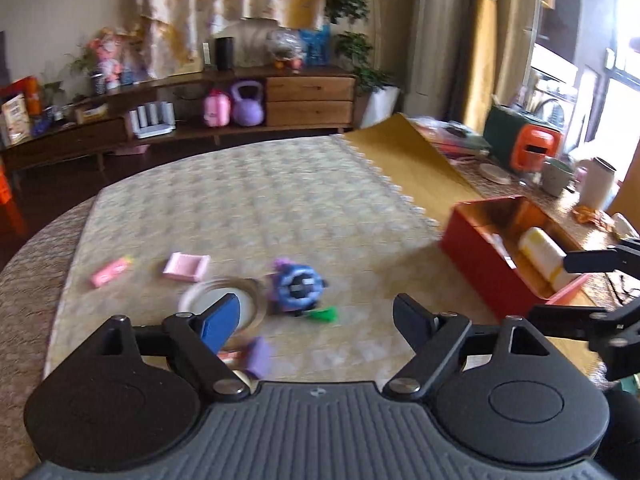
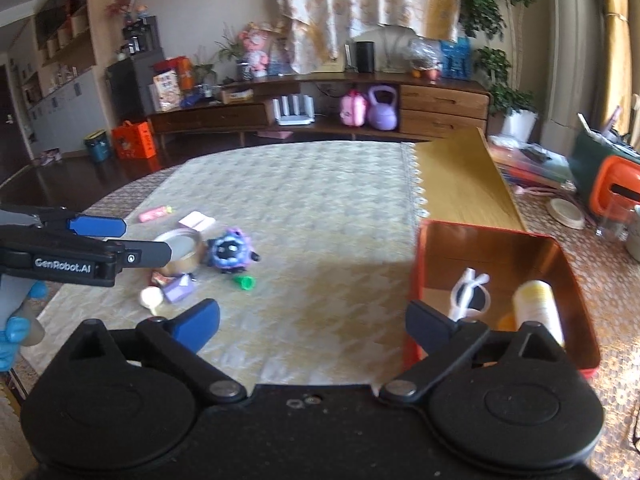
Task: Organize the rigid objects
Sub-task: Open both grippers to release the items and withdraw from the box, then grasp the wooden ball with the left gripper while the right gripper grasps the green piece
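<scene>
A red tin box [image 2: 424,264] stands open at the right of the patterned tablecloth [image 2: 300,200]. A white and yellow bottle [image 2: 536,304] and a white ring piece [image 2: 470,296] lie in it. On the left lie a blue-purple round toy [image 1: 298,286], a green piece [image 1: 322,314], a tape roll [image 1: 224,300], a pink tray [image 1: 186,266], a pink bar [image 1: 110,272] and a purple box [image 1: 258,356]. My left gripper [image 1: 316,304] hangs open and empty above the toy pile. My right gripper [image 2: 312,308] is open and empty, its right finger at the box's near left corner.
A golden mat [image 1: 400,152] lies behind the red box [image 1: 472,264]. Cups [image 1: 596,182] and an orange and green case [image 1: 536,148] crowd the table's right side. A wooden sideboard [image 1: 308,100] lines the far wall. A blue-gloved hand [image 2: 16,336] holds the left gripper [image 2: 146,240].
</scene>
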`<state>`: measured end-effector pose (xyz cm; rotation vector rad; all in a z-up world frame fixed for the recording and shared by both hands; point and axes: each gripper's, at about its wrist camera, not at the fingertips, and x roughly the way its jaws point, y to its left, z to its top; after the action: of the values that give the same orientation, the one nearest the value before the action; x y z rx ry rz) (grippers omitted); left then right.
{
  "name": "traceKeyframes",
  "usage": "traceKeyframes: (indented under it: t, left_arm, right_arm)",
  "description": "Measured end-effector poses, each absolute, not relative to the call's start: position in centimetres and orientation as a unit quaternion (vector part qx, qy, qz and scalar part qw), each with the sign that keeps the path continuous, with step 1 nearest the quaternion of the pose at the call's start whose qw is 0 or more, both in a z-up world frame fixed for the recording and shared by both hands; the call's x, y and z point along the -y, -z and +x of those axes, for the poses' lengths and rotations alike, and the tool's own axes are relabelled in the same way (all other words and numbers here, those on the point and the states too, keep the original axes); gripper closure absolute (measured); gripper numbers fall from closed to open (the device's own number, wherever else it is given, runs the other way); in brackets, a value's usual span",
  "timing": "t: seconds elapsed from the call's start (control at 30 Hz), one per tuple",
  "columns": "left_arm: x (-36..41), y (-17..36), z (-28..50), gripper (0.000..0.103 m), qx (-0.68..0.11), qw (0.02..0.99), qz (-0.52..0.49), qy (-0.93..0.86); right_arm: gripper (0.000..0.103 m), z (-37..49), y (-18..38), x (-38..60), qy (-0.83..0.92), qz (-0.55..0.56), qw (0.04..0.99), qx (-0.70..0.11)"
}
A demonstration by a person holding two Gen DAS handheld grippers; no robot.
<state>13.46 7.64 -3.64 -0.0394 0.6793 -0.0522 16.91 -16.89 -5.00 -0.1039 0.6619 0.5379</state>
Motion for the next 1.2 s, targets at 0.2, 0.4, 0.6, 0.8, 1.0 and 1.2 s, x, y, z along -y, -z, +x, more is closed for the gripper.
traceKeyframes:
  t: [0.2,0.4,0.6,0.8,1.0,1.2]
  left_arm:
    - [-11.1,4.6,13.0,0.019,-0.328,0.944,-0.04,-0.008]
    - [-12.4,6.4,11.7,0.019,-0.332,0.942,-0.035,-0.018]
    - [-12.0,8.5,11.2,0.019,-0.34,0.94,-0.011,-0.02]
    - [-11.7,11.3,11.4,0.019,-0.357,0.934,-0.007,-0.015]
    - [-12.1,12.9,11.9,0.019,-0.36,0.932,-0.014,-0.032]
    - [-12.8,13.7,12.4,0.019,-0.361,0.931,-0.033,-0.043]
  right_arm:
    - [0.0,17.0,5.3,14.8,-0.279,-0.055,0.902,-0.325]
    - [0.0,18.0,6.2,13.3,-0.289,-0.065,0.893,-0.338]
    - [0.001,19.3,7.4,11.7,-0.296,-0.077,0.886,-0.348]
    - [0.001,20.3,8.8,9.6,-0.317,-0.11,0.871,-0.358]
    - [0.003,21.8,10.0,7.6,-0.326,-0.124,0.862,-0.368]
    - [0.016,23.2,11.2,5.4,-0.336,-0.14,0.852,-0.377]
